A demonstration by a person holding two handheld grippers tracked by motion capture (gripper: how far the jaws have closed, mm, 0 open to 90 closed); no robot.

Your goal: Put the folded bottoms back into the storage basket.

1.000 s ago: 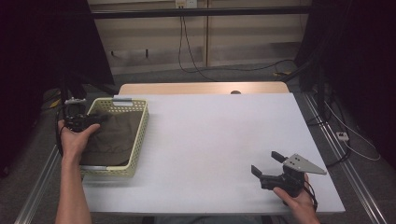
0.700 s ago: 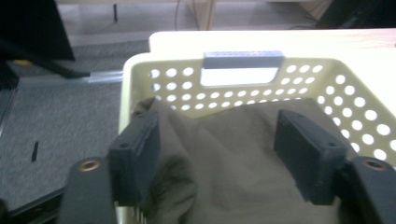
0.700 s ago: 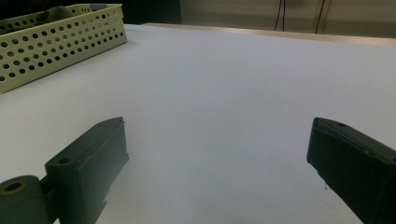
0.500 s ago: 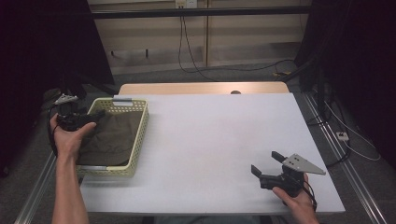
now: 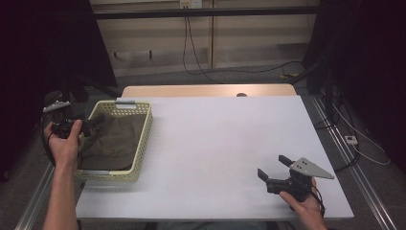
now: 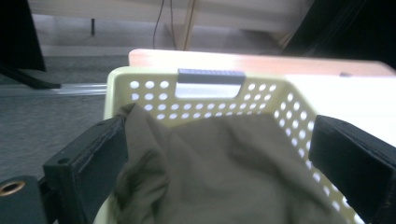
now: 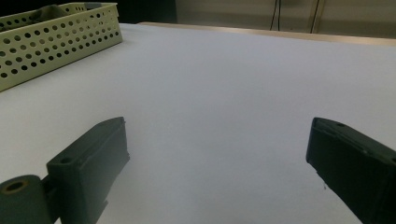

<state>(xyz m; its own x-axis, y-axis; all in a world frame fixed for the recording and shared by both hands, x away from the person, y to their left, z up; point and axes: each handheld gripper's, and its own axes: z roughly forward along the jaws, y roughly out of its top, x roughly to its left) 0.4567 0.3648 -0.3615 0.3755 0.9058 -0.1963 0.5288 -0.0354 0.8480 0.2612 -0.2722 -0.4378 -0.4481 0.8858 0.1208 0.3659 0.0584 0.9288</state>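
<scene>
My left gripper (image 5: 91, 125) has just opened its jaws and let go the olive cloth (image 5: 112, 141), which now lies in the yellow basket (image 5: 143, 139); my right gripper (image 5: 273, 172) waits open on the table (image 5: 215, 143)

The cloth (image 5: 111, 142) is olive-brown, soft and crumpled, lying in loose folds inside the basket (image 5: 143, 128); it covers most of the basket's floor and bunches up against the left wall, where one fold rises to the rim; in the left gripper view the cloth (image 6: 219, 172) shows creased and heaped; the basket (image 6: 205, 100) is pale yellow plastic with perforated walls and a grey handle at its far end; it sits upright at the table's left edge.
</scene>
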